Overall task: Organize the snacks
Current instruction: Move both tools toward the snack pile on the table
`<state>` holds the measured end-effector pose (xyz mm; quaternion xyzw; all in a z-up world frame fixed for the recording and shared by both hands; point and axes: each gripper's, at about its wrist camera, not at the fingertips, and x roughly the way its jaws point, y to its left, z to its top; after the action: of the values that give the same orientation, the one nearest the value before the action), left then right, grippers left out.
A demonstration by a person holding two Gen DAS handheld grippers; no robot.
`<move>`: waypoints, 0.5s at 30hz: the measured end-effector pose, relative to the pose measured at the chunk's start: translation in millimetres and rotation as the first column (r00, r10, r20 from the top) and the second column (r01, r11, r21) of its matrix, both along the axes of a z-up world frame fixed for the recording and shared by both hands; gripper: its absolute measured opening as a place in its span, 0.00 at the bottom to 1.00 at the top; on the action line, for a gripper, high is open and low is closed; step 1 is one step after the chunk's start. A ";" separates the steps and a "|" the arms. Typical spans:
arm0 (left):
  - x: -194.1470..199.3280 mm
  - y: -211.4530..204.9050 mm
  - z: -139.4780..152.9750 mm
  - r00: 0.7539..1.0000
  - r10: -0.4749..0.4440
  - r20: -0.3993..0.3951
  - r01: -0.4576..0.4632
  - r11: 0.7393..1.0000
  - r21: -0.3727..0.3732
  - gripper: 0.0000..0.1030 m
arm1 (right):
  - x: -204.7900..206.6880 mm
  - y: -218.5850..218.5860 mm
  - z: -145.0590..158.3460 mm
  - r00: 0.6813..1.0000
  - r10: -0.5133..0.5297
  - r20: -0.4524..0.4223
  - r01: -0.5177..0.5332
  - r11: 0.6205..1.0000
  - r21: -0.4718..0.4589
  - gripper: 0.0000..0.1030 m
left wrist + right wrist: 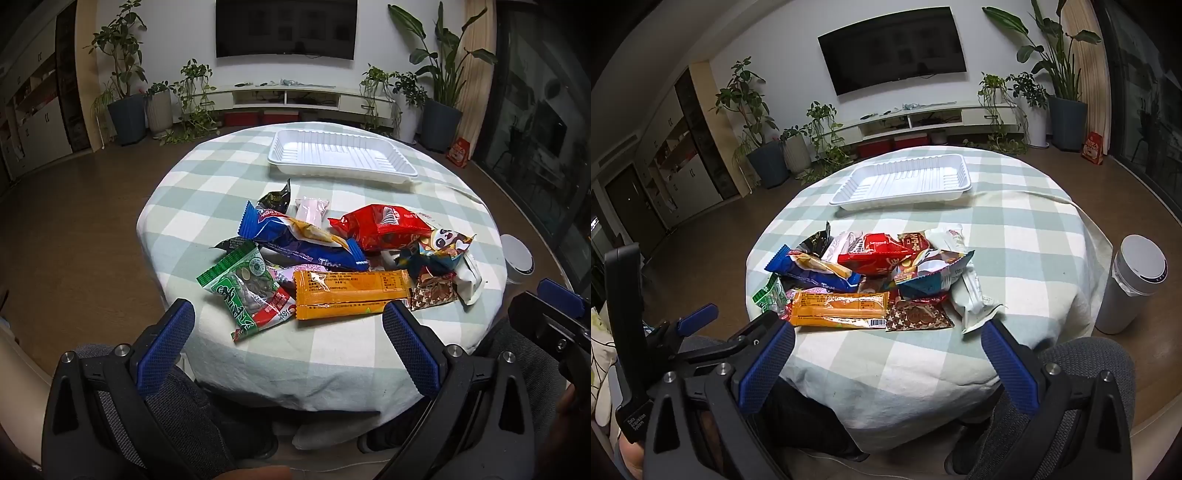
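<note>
While the white tray (341, 157) lies empty at the far edge of the round table (332, 354), every snack is in one loose heap near the near edge, so the sorting looks not yet begun: nothing is placed, everything is left.

Going left to right across the heap in the left wrist view, the green packet (245, 291) lies at the left end, closest to the near-left edge, with a dark wrapper (275, 197) behind it. The blue packet (295, 240) slants across the middle, and a pale pink bar (312, 210) lies behind it toward the tray. The long orange packet (351, 293) lies along the front of the heap. The red packet (384, 227) sits behind and right of it, then the panda-print pouch (441, 245), a brown patterned sachet (432, 293), and a white wrapper (469, 278) at the right end.

The left gripper (288, 332) hangs over the near edge with its jaws spread wide and nothing between them. The right gripper (886, 354) is likewise wide and empty, just short of the orange packet and the sachet.

For room, a broad band of bare checked cloth separates heap from tray, so carrying across it should meet no obstacle. The right half of the table is bare too. The packets overlap, so lifting one may drag its neighbours. The green packet and white wrapper lie near the table's rim and could slip off. A white bin (1130, 284) stands on the floor just beyond the right edge.
</note>
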<state>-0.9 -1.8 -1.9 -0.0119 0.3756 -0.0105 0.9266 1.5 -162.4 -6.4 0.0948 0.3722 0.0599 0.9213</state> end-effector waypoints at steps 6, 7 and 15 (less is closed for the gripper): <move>-0.1 0.3 0.2 1.000 0.001 0.001 -0.001 1.000 -0.001 1.00 | 0.5 2.7 -0.2 1.000 0.001 0.003 -0.001 1.000 0.005 1.00; 0.0 0.6 0.1 1.000 0.001 0.001 -0.001 1.000 -0.001 1.00 | 0.6 3.2 -0.2 1.000 0.001 0.003 -0.001 1.000 0.004 1.00; -0.3 0.6 -1.0 1.000 0.001 -0.001 -0.001 1.000 -0.001 1.00 | 0.5 4.0 -1.1 1.000 0.000 0.003 0.000 1.000 0.002 1.00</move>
<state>-1.2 -1.1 -2.9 -0.0125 0.3761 -0.0103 0.9264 2.1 -158.4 -7.5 0.0958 0.3709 0.0606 0.9217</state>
